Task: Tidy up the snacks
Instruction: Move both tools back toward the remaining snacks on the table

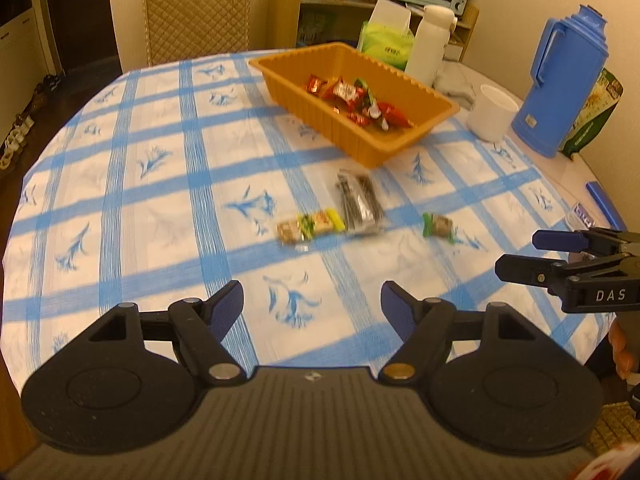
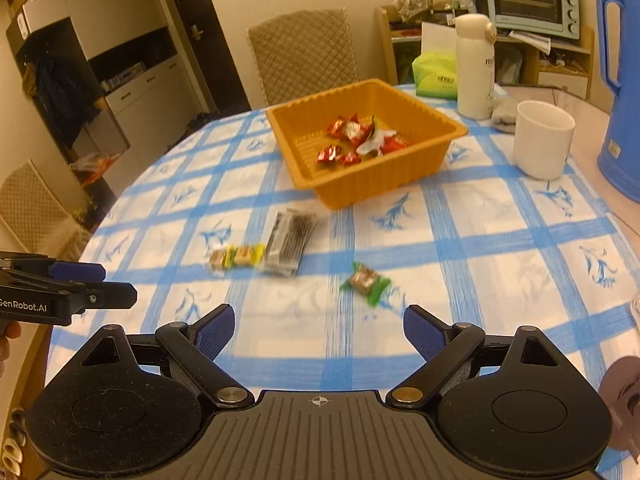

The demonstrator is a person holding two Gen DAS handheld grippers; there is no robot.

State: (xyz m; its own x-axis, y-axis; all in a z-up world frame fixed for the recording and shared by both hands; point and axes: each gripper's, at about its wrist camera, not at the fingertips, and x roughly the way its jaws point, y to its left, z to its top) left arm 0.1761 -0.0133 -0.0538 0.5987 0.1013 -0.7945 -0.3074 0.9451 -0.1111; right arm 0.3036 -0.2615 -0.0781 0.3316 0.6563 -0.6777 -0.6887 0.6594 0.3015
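An orange tray [image 1: 400, 148] [image 2: 384, 188] holds several red-wrapped candies [image 1: 352, 96] [image 2: 352, 136] on the blue-checked tablecloth. In front of it lie a dark silver snack pack [image 1: 360, 204] [image 2: 290, 242], a yellow-green snack bar [image 1: 310, 226] [image 2: 238, 258] and a small green-wrapped candy [image 1: 438, 225] [image 2: 366, 280]. My left gripper [image 1: 312, 306] [image 2: 116, 282] is open and empty, above the cloth near the table's front. My right gripper [image 2: 318, 330] [image 1: 516, 254] is open and empty, to the right of the left one.
A white mug [image 1: 492, 112] [image 2: 542, 144], a white flask [image 1: 434, 42] [image 2: 476, 64], a blue thermos jug [image 1: 568, 80] [image 2: 622, 120] and a green tissue pack [image 1: 386, 46] [image 2: 436, 76] stand behind the tray. A quilted chair [image 1: 196, 8] [image 2: 304, 56] is at the far side.
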